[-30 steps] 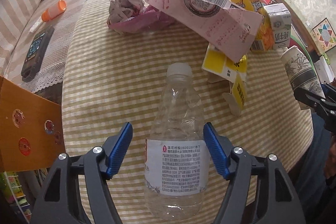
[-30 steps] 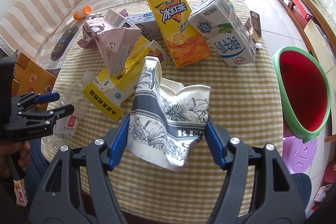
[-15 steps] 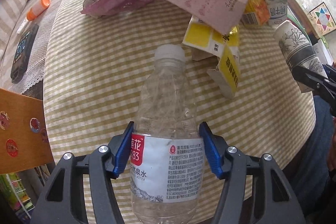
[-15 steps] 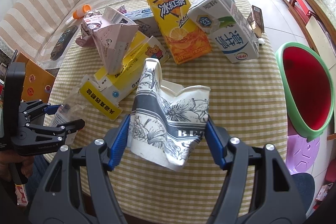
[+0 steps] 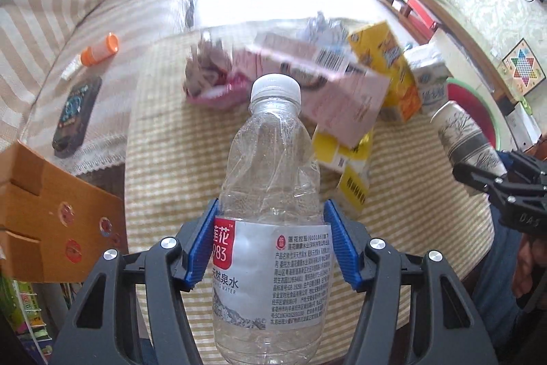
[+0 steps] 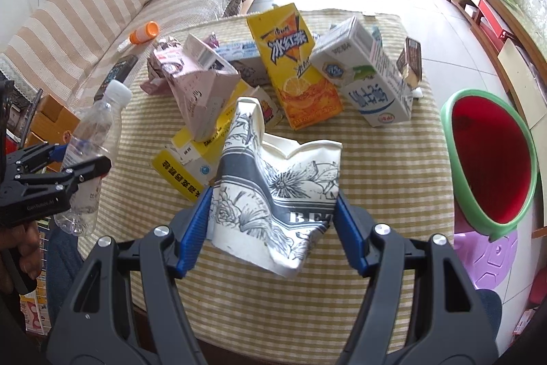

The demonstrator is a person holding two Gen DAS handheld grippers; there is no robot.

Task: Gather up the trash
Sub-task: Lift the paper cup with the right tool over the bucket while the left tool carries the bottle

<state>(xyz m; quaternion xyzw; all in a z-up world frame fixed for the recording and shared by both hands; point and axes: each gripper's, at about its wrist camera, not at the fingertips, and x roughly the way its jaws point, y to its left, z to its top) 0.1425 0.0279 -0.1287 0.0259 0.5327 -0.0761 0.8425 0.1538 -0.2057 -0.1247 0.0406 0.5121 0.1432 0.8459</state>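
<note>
My left claw (image 5: 271, 243) is clamped on a clear water bottle (image 5: 273, 194), its blue pads pressed against the labelled sides; the white cap points toward twelve o'clock in the left wrist view, and the bottle hangs clear of the desk (image 5: 164, 159) with its checked cloth. In the right wrist view that same bottle (image 6: 92, 139) shows at nine o'clock, tilted, cap up, in the left claw (image 6: 68, 165). My right claw (image 6: 273, 224) grips a crushed paper cup (image 6: 283, 190) with a black flower print, the pads squeezing it from both sides, and it sits in the middle of that view above the near edge of the desk (image 6: 393, 180). Past the cup, toward twelve o'clock, lies the rest of the trash: a yellow tea carton (image 6: 294, 67), a white milk carton (image 6: 369, 81) at one o'clock, a pink carton (image 6: 198, 84) at eleven o'clock, and a flattened yellow box (image 6: 201, 146) under it. A red basin with a green rim (image 6: 492, 156) stands off the desk at three o'clock. On the striped sofa (image 6: 102, 9) at ten o'clock rests a small bottle with an orange cap (image 6: 145, 33).
</note>
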